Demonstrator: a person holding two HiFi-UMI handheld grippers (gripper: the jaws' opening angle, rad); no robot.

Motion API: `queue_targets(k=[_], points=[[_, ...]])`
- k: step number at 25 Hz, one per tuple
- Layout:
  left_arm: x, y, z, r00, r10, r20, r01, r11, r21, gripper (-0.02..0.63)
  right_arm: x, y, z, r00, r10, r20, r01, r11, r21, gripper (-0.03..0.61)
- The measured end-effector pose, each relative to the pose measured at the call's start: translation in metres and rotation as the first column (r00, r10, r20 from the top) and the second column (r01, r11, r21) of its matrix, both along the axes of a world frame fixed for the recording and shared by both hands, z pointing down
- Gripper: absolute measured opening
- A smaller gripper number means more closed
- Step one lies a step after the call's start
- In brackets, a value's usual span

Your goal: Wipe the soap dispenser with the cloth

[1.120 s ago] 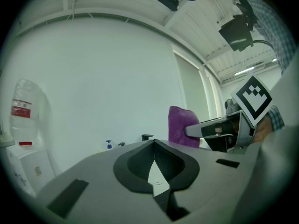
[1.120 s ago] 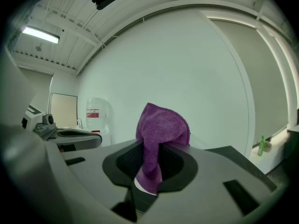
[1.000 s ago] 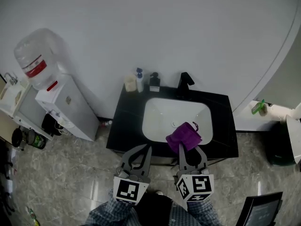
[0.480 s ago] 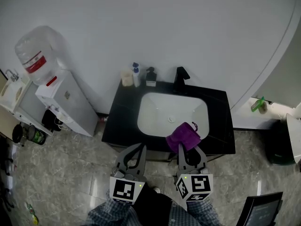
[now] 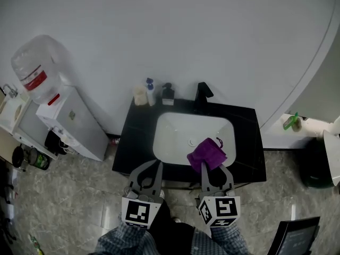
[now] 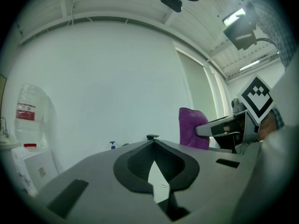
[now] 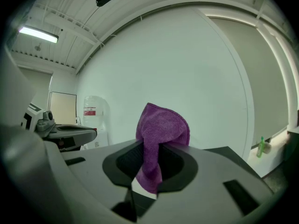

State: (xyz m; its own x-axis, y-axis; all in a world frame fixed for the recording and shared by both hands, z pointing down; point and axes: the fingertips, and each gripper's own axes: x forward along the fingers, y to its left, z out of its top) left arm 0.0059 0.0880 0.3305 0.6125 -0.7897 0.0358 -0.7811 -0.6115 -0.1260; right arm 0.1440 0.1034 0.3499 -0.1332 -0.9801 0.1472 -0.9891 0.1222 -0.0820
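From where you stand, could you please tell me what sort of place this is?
Probably a washroom corner: a black vanity counter with a white basin and black faucet, and a bottled-water dispenser standing beside it.

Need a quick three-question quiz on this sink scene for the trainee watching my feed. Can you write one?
1. True or false: the right gripper is shut on the purple cloth.
2. What does the left gripper hold? A) nothing B) the cloth C) a bottle
3. In the head view, on which side of the faucet does the black pump bottle stand?
Key: 1 true; 2 A; 3 left.
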Motion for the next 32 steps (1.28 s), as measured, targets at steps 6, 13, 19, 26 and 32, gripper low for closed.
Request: queue_targets(k=[6,13,19,26,32], points=[[-0.009,-0.071,0.006,1.0,0.007,-0.009,-0.007,1.0,-0.021,0.002,-0.009,-0.071,0.005,1.0,0.01,-0.011,-0.01,1.0,-0.019,0.078],[-0.022,-0.153,0.014,0.999,0.039,0.002,-0.039,0.998,-0.044,0.002,-0.03,-0.162,0.006,1.0,0.023,-0.016,-0.023,0.999,-0.037,0.078],[-0.033,-0.206,0.02,0.997,0.072,-0.016,-0.073,0.996,-0.049,0.002,-0.042,-0.219,0.021,0.999,0.045,-0.002,-0.045,0.996,-0.075,0.078],[-0.044,-0.24,0.035,0.998,0.066,-0.017,-0.068,0.994,-0.083,0.002,-0.044,-0.257,0.039,0.999,0.041,-0.028,-0.044,0.991,-0.128,0.078],[-0.048,-0.258,0.037,0.999,0.033,-0.014,-0.035,0.995,-0.097,0.002,-0.036,-0.309,0.048,0.999,-0.027,-0.035,0.02,0.985,-0.17,0.078]])
